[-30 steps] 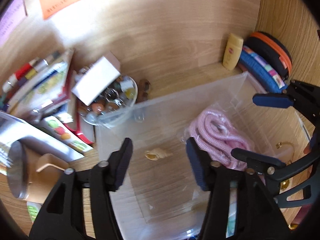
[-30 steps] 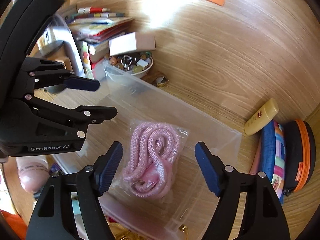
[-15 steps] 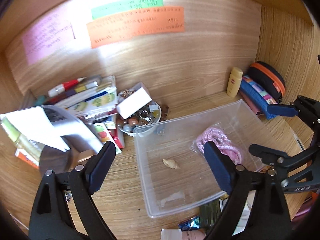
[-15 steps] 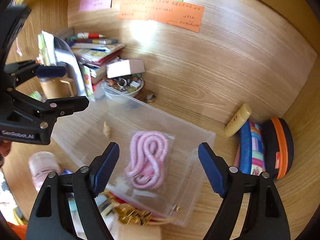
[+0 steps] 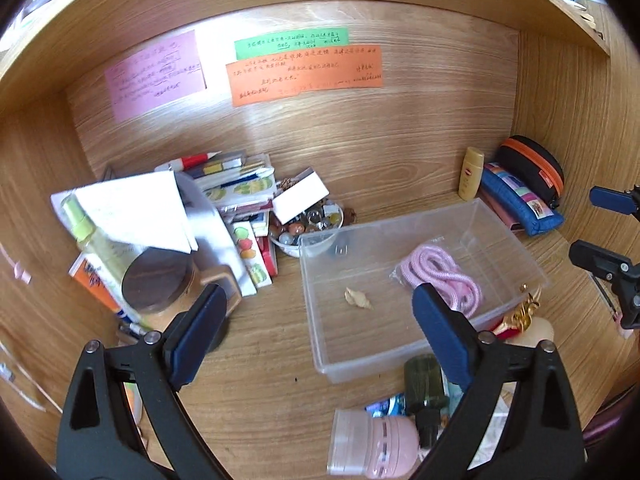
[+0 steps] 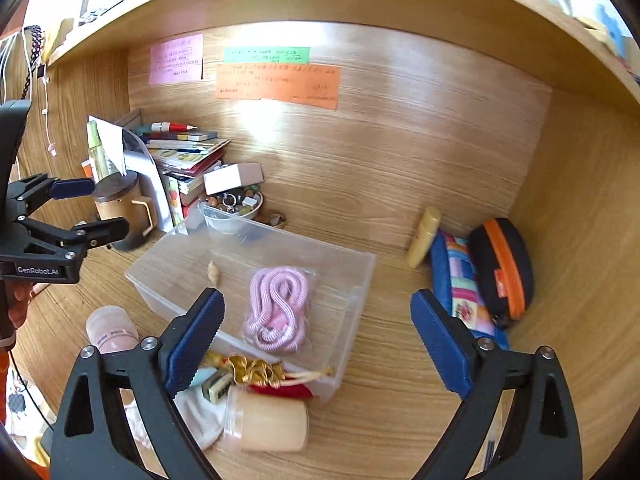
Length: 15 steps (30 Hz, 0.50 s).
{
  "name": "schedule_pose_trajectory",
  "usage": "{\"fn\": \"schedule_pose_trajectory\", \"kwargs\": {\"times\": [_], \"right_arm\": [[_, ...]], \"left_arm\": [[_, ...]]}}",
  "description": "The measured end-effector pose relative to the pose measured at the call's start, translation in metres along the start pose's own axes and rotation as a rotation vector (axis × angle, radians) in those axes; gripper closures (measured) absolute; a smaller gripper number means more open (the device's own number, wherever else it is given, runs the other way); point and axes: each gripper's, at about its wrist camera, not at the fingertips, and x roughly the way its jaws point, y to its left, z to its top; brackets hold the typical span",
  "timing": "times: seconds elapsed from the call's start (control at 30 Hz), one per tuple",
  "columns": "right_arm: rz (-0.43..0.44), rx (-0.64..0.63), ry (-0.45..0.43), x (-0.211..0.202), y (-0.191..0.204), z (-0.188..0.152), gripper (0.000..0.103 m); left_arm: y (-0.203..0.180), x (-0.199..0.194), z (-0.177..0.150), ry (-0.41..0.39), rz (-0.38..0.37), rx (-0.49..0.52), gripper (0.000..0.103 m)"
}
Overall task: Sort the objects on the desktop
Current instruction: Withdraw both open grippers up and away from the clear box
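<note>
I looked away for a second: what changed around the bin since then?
Both tongs, left and right, pulled back and up from the bin, jaws opening wider, nothing between them. Rope and shell stayed in the bin; the clutter around it did not move.

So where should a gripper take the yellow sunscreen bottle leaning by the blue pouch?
Probably across the mid-body of the yellow sunscreen bottle, coming from the front: it leans on the back wall with the blue patchwork pouch close on its right, so the front and left look freest.
</note>
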Motion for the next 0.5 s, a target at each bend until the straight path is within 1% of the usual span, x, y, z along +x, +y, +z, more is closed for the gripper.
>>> {"fn": "schedule_pose_trajectory", "kwargs": {"times": [0.07,0.13,0.27,0.37,0.5], "right_arm": [[-0.003,0.004,0.001,-0.003,0.001,-0.006,0.009],[-0.025,0.018,-0.012,-0.009,0.002,-0.014,0.009],[0.018,0.061,-0.028,-0.018,0.007,-0.031,0.009],[0.027,0.082,-0.016,-0.02,0.011,-0.043,0.009],[0.007,0.082,0.011,-0.016,0.015,-0.057,0.009]], "left_arm": [[0.0,-0.002,-0.008,0.005,-0.008,0.006,0.008],[0.0,-0.003,-0.017,0.01,-0.002,0.011,0.008],[-0.001,-0.003,-0.037,0.037,0.013,0.006,0.008],[-0.002,-0.004,-0.052,0.051,0.02,0.003,0.008],[-0.001,-0.004,-0.069,0.066,0.019,-0.014,0.008]]}}
